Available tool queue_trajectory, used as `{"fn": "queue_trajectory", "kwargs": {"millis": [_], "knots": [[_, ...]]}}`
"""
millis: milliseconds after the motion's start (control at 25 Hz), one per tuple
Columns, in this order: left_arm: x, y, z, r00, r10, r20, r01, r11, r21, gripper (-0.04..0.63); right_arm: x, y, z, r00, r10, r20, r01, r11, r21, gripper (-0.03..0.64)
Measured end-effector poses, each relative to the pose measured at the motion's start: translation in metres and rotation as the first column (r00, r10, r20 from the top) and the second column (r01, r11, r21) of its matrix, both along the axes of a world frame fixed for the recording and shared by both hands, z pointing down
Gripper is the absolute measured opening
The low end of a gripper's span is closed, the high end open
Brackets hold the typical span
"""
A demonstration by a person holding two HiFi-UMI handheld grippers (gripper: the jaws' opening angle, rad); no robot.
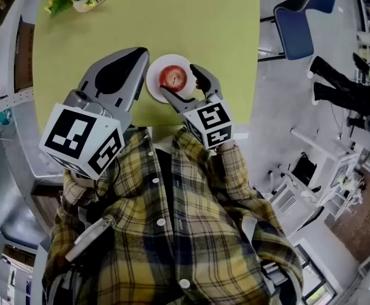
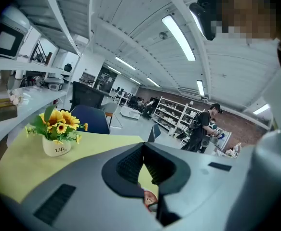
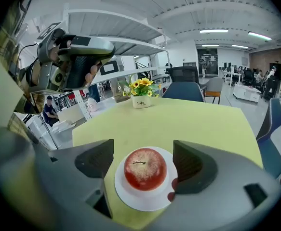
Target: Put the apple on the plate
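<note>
Red speckled apple (image 3: 145, 169) – stem up, on wht plate (image 3: 130, 199)

apple (image 3: 145, 169) on plate (image 3: 139, 202) on table (image 3: 193, 124)

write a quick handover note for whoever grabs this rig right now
Left gripper: jaws shut, empty, held to the left of the plate.
Right gripper: jaws open, one on each side of the apple, with a gap showing on both sides.
The apple sits stem up on the white plate, near the near edge of the yellow-green table.
Done: the apple is on the plate.
Left: probably only backing the right gripper away without nudging the apple.
</note>
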State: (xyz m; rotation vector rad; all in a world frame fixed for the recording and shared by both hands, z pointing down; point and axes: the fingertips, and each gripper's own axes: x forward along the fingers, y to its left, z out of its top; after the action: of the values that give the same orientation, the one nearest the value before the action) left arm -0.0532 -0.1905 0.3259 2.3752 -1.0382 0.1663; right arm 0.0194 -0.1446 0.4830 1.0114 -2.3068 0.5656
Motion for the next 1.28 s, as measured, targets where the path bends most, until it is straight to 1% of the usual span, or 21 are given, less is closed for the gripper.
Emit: {"fn": "queue_trajectory", "kwargs": {"millis": [80,160,280,360,400,480,560,640,720,800,920,1040,1160,1280], "knots": [[0.000,-0.003,-0.005,1.000,0.000,-0.010,0.000,1.000,0.015,0.008,0.001,-0.005,-0.011,1.000,0.012,0.011,-0.012,1.000,0.021,0.376],[0.003,-0.004,-0.014,1.000,0.001,-0.018,0.000,0.999,0.033,0.008,0.002,-0.007,-0.028,0.999,0.022,0.043,-0.024,0.999,0.042,0.376],[0.010,0.002,-0.031,1.000,0.005,-0.024,-0.004,0.998,0.065,0.008,-0.002,-0.002,-0.068,0.991,-0.008,0.130,-0.003,0.997,0.080,0.376],[0.014,0.004,-0.041,1.000,0.012,-0.024,-0.010,0.996,0.088,0.008,-0.006,-0.001,-0.099,0.983,-0.024,0.182,0.000,0.992,0.129,0.371],[0.014,0.004,-0.045,1.000,0.015,-0.024,-0.012,0.995,0.100,0.008,-0.007,-0.003,-0.115,0.978,-0.018,0.208,-0.014,0.988,0.154,0.356],[0.013,0.005,-0.051,0.999,0.017,-0.027,-0.013,0.993,0.119,0.008,-0.010,-0.007,-0.143,0.962,0.005,0.272,-0.057,0.981,0.185,0.292],[0.008,0.006,-0.053,0.999,0.013,-0.030,-0.009,0.992,0.128,0.008,-0.012,-0.009,-0.166,0.938,0.017,0.346,-0.091,0.976,0.200,0.233],[0.003,0.007,-0.054,0.999,0.007,-0.033,-0.002,0.992,0.128,0.008,-0.015,-0.011,-0.186,0.911,0.022,0.411,-0.117,0.972,0.206,0.193],[0.000,0.009,-0.054,0.999,0.002,-0.036,0.003,0.992,0.126,0.008,-0.016,-0.011,-0.201,0.891,0.014,0.454,-0.123,0.969,0.213,0.149],[0.002,0.012,-0.055,0.999,0.004,-0.036,0.001,0.992,0.126,0.008,-0.016,-0.010,-0.211,0.882,-0.002,0.471,-0.117,0.967,0.225,0.132],[0.006,0.016,-0.056,0.999,0.015,-0.036,-0.010,0.992,0.123,0.008,-0.012,-0.007,-0.219,0.885,0.006,0.465,-0.133,0.961,0.241,0.060],[0.007,0.018,-0.057,0.999,0.025,-0.035,-0.020,0.992,0.125,0.008,-0.011,-0.006,-0.220,0.877,0.024,0.479,-0.149,0.963,0.225,0.006],[0.010,0.019,-0.056,0.999,0.035,-0.037,-0.030,0.992,0.122,0.008,-0.010,-0.004,-0.220,0.867,0.034,0.497,-0.149,0.970,0.194,-0.003],[0.014,0.021,-0.055,0.998,0.047,-0.037,-0.042,0.992,0.119,0.008,-0.008,0.000,-0.220,0.873,0.035,0.487,-0.142,0.973,0.184,-0.003]]}}
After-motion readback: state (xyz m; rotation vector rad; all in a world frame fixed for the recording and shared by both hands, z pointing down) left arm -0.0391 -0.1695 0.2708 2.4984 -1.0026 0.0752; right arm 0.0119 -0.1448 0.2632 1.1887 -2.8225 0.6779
